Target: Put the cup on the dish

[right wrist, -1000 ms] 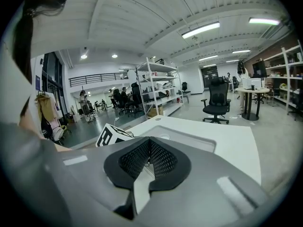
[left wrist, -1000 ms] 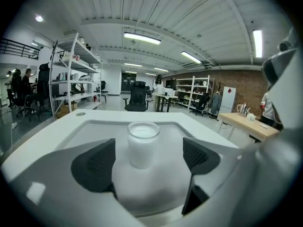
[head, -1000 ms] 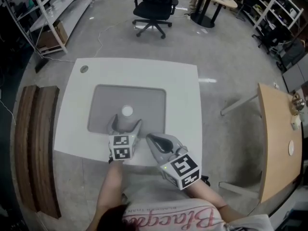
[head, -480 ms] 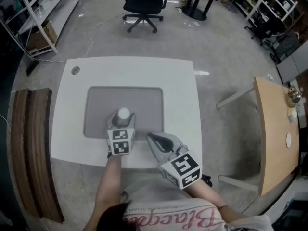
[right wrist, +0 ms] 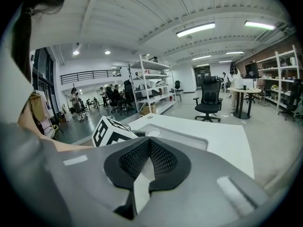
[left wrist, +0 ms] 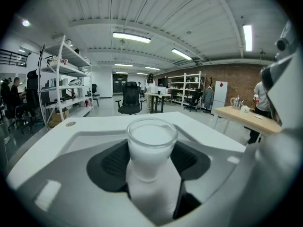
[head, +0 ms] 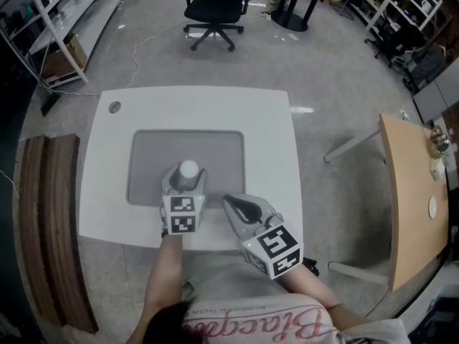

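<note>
A white cup [head: 188, 169] stands upright over the grey rectangular dish [head: 219, 155] on the white table [head: 269, 131]. My left gripper [head: 185, 180] is shut on the cup [left wrist: 151, 148], with both dark pads pressed against its sides below the rim. Whether the cup's base touches the dish I cannot tell. My right gripper [head: 232, 203] hovers by the table's front edge, to the right of the left one. In the right gripper view, this gripper [right wrist: 149, 157] has its pads together with nothing between them, and the left gripper's marker cube [right wrist: 111, 131] shows beside it.
A black office chair [head: 211, 6] stands on the floor beyond the table. A dark wooden bench [head: 46, 213] runs along the left, a light wooden table [head: 416, 192] stands at the right, and white shelves [head: 64, 13] at the back left. A round grommet [head: 115, 107] marks the table's far left corner.
The left gripper's jaws, spread wide around the cup a second ago, have closed onto it. The right gripper has stayed where it was, shut.
</note>
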